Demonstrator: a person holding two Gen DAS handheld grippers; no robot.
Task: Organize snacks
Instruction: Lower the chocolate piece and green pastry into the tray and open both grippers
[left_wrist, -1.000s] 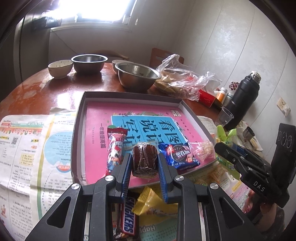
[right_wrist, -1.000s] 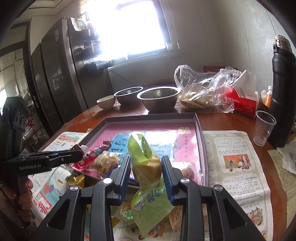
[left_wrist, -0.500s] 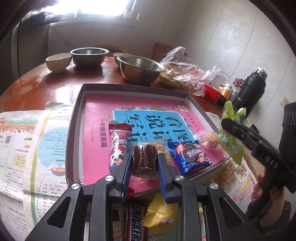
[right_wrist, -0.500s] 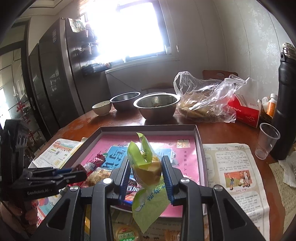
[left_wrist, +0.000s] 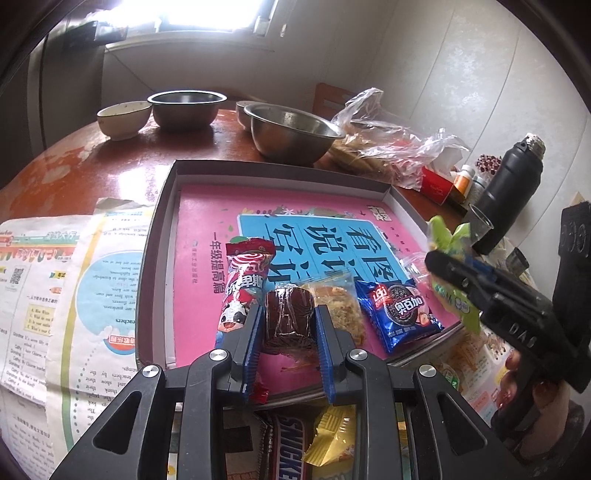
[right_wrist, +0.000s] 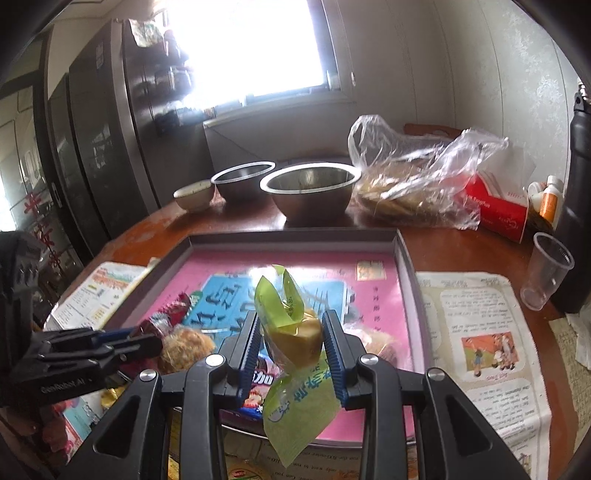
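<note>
The left gripper (left_wrist: 287, 328) has its jaws clamped on a brown cake (left_wrist: 289, 317) in clear wrap, and both blue pads press on its sides. The cake sits low over the near part of the box (left_wrist: 162, 236), just past the box's near edge. Directly left of the jaws lies a red milk candy (left_wrist: 242, 284), touching the left pad or almost so. Directly right of the jaws lies a floss cake (left_wrist: 341, 306), and beyond it a blue cookie pack (left_wrist: 397, 314) near the box's right edge. Ahead of the jaws the pink floor of the box is free up to the far wall. Below the jaws, outside the box, a Snickers bar (left_wrist: 290, 446) and a yellow candy (left_wrist: 332, 435) lie on the desk (left_wrist: 92, 166).

The right gripper (right_wrist: 290, 339) has its jaws clamped on a green pack (right_wrist: 291, 332) with something yellow inside; its loose end hangs under the jaws. It is held above the near edge of the box (right_wrist: 402, 258). Ahead and right of these jaws the box floor is open as far as the right wall. Left of them the other gripper (right_wrist: 110, 341) reaches in, so the room is narrow there. Beyond the far wall stand two steel bowls (right_wrist: 310, 192) and a plastic bag (right_wrist: 417, 184). Right of the box a newspaper (right_wrist: 476, 332) and a cup (right_wrist: 546, 277) rest on the desk.
</note>
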